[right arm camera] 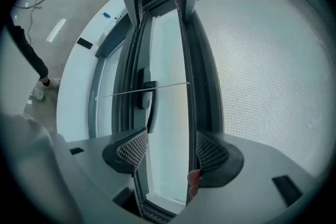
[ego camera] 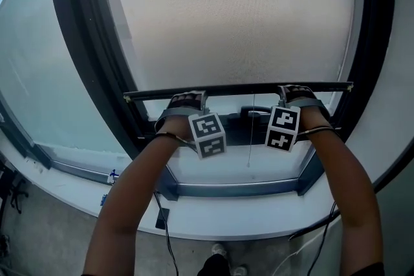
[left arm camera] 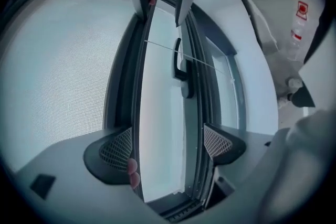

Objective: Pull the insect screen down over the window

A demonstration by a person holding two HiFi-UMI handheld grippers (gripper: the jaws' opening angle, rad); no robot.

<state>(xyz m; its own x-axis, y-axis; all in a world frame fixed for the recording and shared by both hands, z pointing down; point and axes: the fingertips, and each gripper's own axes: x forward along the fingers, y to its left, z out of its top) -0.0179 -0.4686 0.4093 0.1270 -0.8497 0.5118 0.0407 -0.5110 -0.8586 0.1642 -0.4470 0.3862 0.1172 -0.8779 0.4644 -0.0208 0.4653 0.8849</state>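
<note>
Left gripper view: screen (left arm camera: 58, 76); label (left arm camera: 302, 9) illegible.

Black cable (ego camera: 167, 237), perhaps shoes (ego camera: 219, 248), grey floor (ego camera: 48, 216)

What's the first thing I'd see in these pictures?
The big grey insect screen covers most of the window. Its dark bottom bar runs across the middle, passing between the open jaws of the left gripper and the right gripper.
</note>
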